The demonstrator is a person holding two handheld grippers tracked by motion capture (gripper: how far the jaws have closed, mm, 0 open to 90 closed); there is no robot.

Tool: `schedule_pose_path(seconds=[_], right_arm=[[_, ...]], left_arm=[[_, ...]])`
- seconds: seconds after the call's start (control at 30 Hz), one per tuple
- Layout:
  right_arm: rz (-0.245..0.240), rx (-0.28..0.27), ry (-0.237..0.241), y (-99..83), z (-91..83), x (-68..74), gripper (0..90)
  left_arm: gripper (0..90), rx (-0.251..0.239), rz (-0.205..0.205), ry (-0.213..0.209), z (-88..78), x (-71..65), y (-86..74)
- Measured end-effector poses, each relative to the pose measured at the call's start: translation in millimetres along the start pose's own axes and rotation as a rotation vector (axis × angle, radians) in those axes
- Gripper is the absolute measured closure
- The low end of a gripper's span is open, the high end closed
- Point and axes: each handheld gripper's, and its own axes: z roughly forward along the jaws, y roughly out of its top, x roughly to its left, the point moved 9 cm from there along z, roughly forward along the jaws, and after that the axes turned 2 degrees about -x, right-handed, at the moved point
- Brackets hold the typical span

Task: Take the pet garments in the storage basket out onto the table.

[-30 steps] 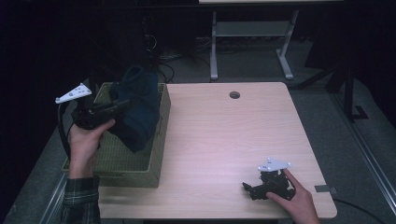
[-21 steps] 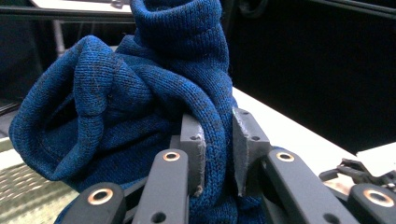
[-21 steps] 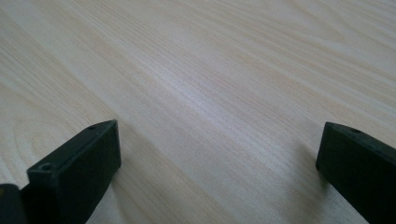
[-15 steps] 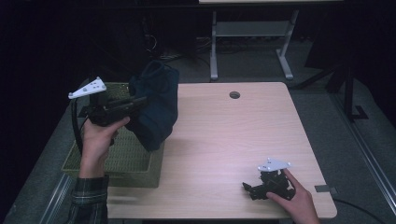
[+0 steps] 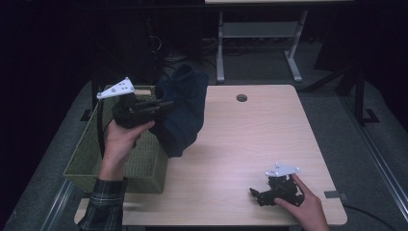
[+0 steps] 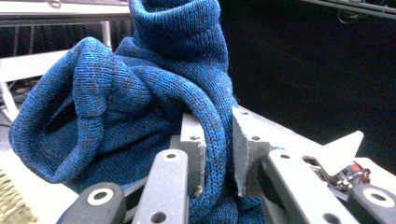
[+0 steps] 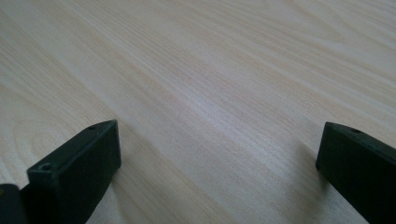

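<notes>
Fingers [image 6: 194,149] of the left gripper [image 5: 144,109] pinched tight on a fold of the blue knit sweater [image 5: 180,113]; fabric squeezed between both pads, visible in the left gripper view. Sweater hangs off the gripper, lifted, bunched, over the right edge of the green basket [image 5: 139,166] and the table's [image 5: 260,139] left part; lower end near the tabletop, contact unclear. Right gripper [image 5: 260,195] rests low on the table near the front right, jaws spread wide, nothing between them, bare wood under. Well apart from the sweater.
</notes>
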Motion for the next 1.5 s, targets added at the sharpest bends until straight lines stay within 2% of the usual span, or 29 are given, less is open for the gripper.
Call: schedule_pose_path(seconds=[0.43, 1.03, 1.2, 1.33, 1.5], right_arm=[[-0.002, -0.002, -0.001, 0.1, 0.1, -0.2, 0.0], [-0.002, -0.002, -0.001, 0.1, 0.1, -0.2, 0.0], [-0.002, -0.002, -0.001, 0.2, 0.1, -0.2, 0.0], [-0.002, -0.002, -0.001, 0.1, 0.1, -0.2, 0.0], [-0.002, -0.002, -0.001, 0.1, 0.1, -0.2, 0.0]], left_arm=[[75.9, 0.024, 0.02, -0.067, 30.0, -22.2, -2.3], [75.9, 0.07, 0.042, -0.131, 76.0, -44.0, -14.0], [75.9, 0.115, 0.043, -0.15, 97.7, -49.9, -30.1], [75.9, 0.138, 0.043, -0.162, 108.0, -52.9, -38.5], [75.9, 0.175, 0.067, -0.177, 124.7, -58.6, -51.5]])
